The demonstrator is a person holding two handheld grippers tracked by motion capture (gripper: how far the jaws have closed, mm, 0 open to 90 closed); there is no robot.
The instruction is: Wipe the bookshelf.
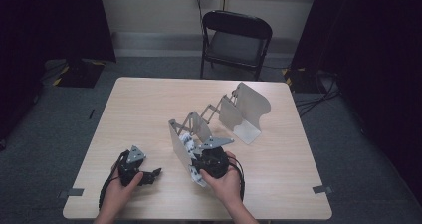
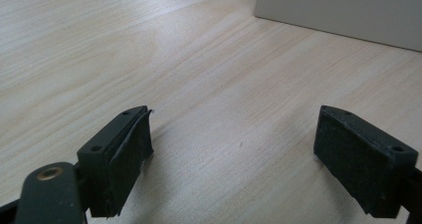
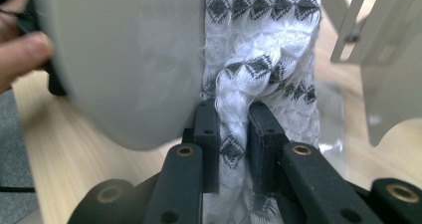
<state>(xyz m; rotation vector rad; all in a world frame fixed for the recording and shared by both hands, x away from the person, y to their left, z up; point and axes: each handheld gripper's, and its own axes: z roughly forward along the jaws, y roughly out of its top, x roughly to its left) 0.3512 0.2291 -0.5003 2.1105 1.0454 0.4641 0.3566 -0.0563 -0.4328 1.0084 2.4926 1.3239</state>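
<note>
The white knitted cloth (image 3: 259, 50) with black diamond marks sits at the centre of my right gripper view, bunched into a thick fold that runs up from the bottom of the frame. My right gripper (image 3: 234, 134) has its jaws closed on that fold, the two black pads pressing it from both sides. Just left of the cloth stands a pale grey metal panel (image 3: 124, 59), touching its edge. In the high view the cloth (image 1: 188, 143) shows a little below the middle of the frame, tucked against the near panel of a folding metal rack (image 1: 219, 115) on the table (image 1: 144, 104), under my right gripper (image 1: 211, 159). My left gripper (image 1: 142, 175) rests at lower left of that view, well apart from the cloth. In its own view its jaws stand wide open with bare table (image 2: 209, 84) between them, holding nothing.
</note>
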